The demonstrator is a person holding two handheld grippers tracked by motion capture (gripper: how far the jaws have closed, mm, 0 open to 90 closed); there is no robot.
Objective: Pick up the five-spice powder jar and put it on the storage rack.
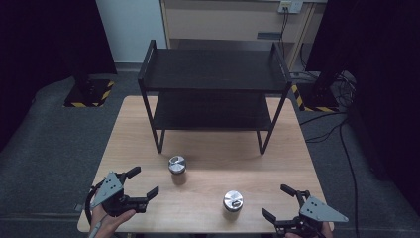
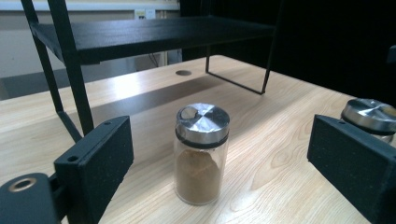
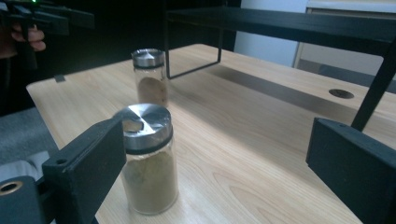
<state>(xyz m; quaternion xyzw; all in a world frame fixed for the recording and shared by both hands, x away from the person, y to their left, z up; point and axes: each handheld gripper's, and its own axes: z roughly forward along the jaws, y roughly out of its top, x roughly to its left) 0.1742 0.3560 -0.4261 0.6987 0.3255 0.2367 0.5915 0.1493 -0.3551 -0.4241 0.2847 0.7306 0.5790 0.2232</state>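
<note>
Both grippers, left gripper point(image 1: 140, 184) and right gripper point(image 1: 279, 202), stand with jaws apart near the table's front edge, each facing a spice jar point(image 1: 177, 165), point(image 1: 233, 201); risk: an off-centre approach tips a jar.

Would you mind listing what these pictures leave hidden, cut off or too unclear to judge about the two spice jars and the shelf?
- Near jar, right gripper view: its left side is hidden behind that gripper's left jaw.
- Same jar, left gripper view: body hidden by the jaw, cut by the right edge.
- Far jar, high view: contents unreadable under the lid.
- Black shelf: lower tier too dark in the high view; legs cut off in both gripper views.
</note>
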